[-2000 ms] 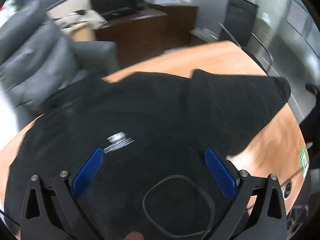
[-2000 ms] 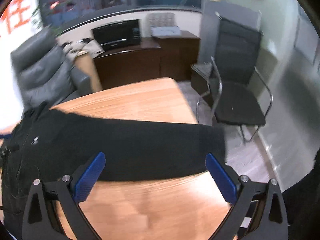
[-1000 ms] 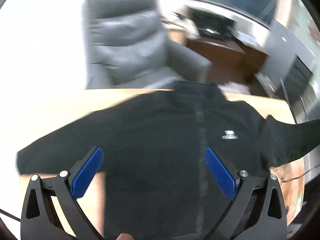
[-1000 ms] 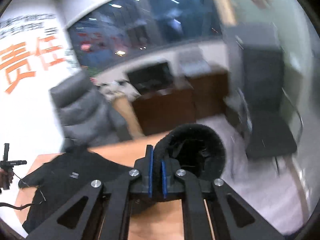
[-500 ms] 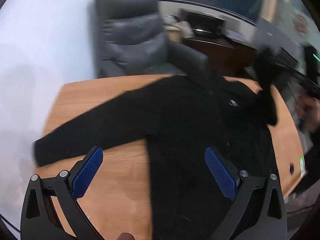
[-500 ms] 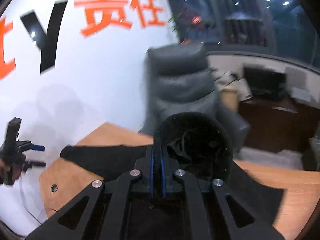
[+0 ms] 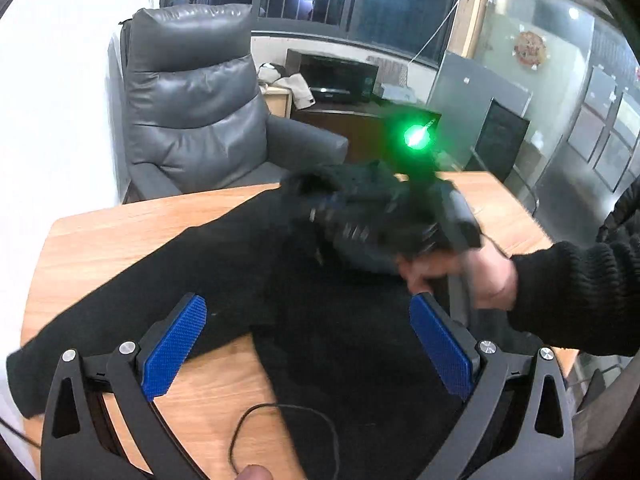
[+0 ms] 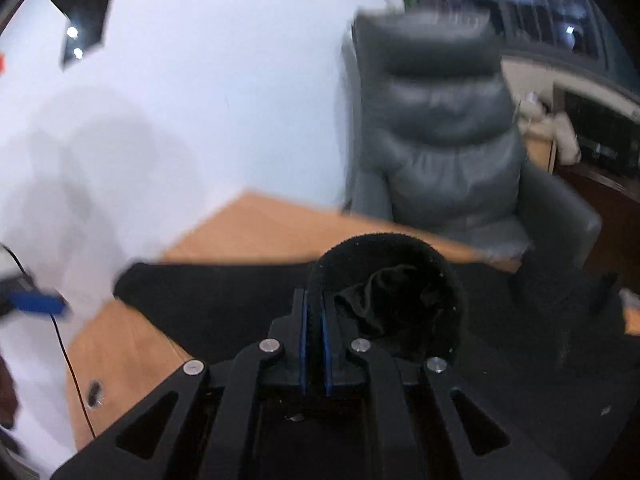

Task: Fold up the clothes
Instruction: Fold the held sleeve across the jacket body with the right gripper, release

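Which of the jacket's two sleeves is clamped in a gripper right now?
The sleeve cuff that the right gripper is shut on, folded in over the jacket body. The other sleeve lies flat, stretched out on the table, ungripped.

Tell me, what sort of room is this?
Probably an office: a padded grey armchair behind a wooden table, dark cabinets, and glass partitions along one side.
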The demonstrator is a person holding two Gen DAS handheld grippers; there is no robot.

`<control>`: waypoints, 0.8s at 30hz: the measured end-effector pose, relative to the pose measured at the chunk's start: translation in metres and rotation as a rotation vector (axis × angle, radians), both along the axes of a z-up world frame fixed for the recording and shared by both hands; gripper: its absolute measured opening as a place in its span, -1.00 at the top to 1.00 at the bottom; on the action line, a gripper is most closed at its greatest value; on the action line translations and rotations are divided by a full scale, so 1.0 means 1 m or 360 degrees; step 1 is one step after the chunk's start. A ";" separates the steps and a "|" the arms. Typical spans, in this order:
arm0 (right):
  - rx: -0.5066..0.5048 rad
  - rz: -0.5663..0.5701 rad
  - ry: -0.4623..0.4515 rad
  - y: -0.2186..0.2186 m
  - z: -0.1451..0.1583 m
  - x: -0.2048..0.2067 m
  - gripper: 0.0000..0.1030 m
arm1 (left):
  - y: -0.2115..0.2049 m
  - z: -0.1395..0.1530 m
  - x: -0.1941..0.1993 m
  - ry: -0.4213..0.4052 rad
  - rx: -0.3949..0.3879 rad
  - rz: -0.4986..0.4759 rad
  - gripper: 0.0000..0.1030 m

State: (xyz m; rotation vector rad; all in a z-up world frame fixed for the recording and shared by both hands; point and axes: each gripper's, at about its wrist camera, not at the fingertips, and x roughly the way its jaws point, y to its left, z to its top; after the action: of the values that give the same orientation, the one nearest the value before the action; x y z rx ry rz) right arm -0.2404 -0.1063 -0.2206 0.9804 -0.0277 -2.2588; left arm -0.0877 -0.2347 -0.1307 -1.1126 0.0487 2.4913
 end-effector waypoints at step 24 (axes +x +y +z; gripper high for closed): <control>0.1147 -0.0480 0.0157 0.280 -0.093 0.116 0.67 | 0.078 -0.140 -0.072 -0.0313 -0.0091 -0.0402 -1.00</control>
State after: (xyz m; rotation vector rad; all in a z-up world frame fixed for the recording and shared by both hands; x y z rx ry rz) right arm -0.1242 0.1733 -0.3139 1.2806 0.7760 -2.6489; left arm -0.1598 -0.1567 -0.2705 -1.2843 0.1925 2.1622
